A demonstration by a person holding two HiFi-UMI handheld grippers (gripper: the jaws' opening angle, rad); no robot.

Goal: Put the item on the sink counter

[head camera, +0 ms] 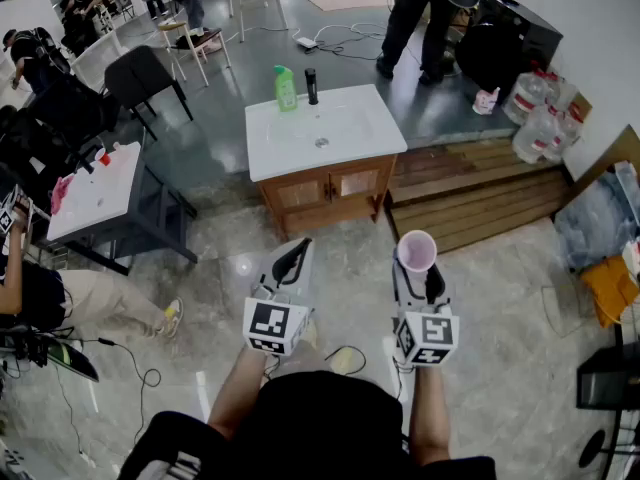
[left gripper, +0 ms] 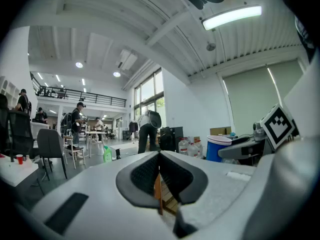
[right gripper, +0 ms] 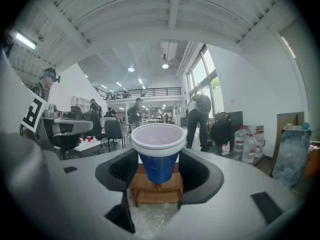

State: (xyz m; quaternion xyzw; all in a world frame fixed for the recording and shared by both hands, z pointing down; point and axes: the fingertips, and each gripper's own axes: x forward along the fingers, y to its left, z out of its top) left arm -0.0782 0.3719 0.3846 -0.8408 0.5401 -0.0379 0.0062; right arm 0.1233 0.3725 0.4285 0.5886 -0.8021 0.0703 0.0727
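We hold the cup (right gripper: 158, 154) upright in the right gripper (right gripper: 159, 173) — mouth up, long axis vertical, jaws clamped on its blue wall. It is smooth, round, tapered plastic with a white layered rim. It hangs well short of the glossy white sink counter (head camera: 385, 133). The left gripper (left gripper: 160, 180) is pressed together — empty.

Two grippers (head camera: 292, 260) (head camera: 419, 274), perhaps two stacked cups (head camera: 416, 249)

Green bottle (head camera: 286, 88) and black canister (head camera: 311, 85) well ahead of your left gripper (head camera: 296, 250); water jugs (head camera: 538, 118) ahead-right of your right gripper (head camera: 420, 268); white table (head camera: 100, 193) far left
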